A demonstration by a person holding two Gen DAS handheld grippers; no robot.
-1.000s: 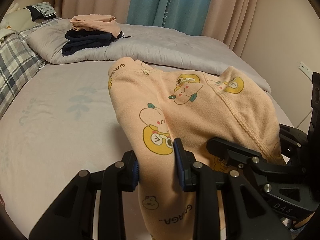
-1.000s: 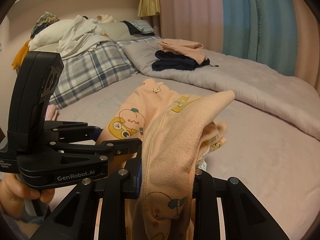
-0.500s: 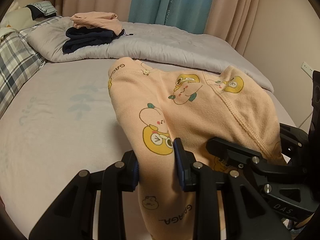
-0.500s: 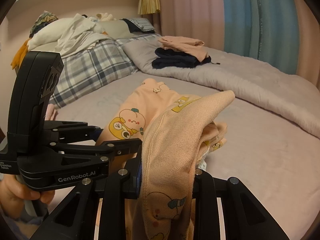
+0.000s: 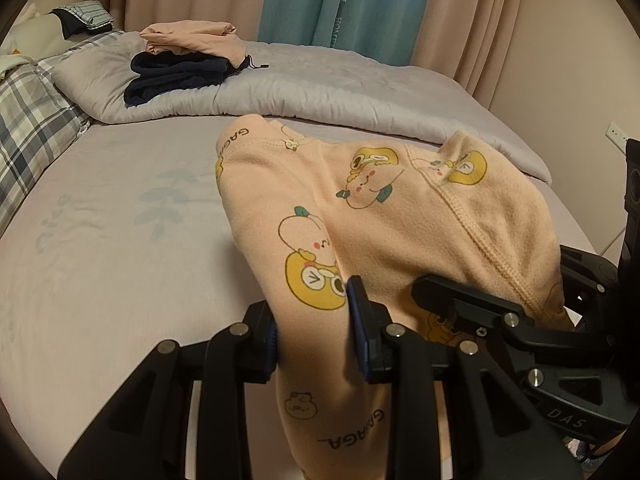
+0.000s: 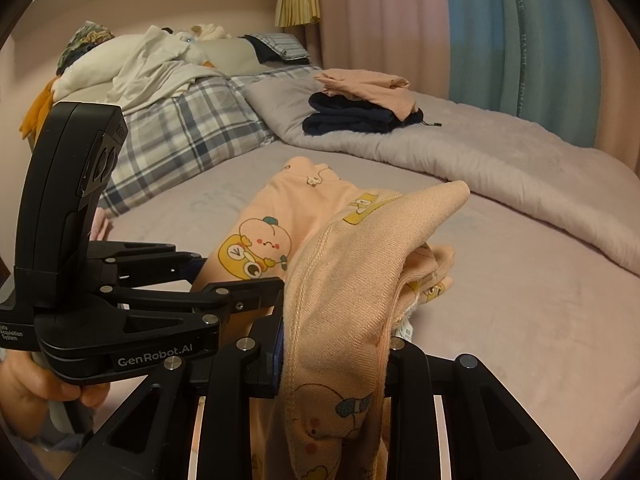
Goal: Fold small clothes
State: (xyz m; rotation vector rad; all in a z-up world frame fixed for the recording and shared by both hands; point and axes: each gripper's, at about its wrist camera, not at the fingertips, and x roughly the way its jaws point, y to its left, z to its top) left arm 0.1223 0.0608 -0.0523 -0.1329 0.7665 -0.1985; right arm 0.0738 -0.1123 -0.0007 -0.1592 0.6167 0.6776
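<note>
One peach printed garment [image 5: 400, 216], two folded clothes [image 5: 180, 56] stacked, two grippers [image 5: 316, 328], one grey quilt [image 5: 320, 92]

The peach garment [image 5: 400, 216] reads "GAAGA", the left claw [image 6: 192, 276] body reads "GenRobot.AI", the right claw [image 5: 452, 312] body "DAS", and the blue curtain [image 5: 340, 4] "HANEL HOME".

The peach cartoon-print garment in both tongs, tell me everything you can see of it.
The peach garment looks like soft fleecy knit, printed with yellow and white cartoon characters and "GAGAGA" lettering, with a raised stitched seam and a white label near its hem. It is bunched and lifted at the near end, its far end lying on the lilac bedsheet. The left tongs and right tongs are each shut on a fold of it, side by side.
</note>
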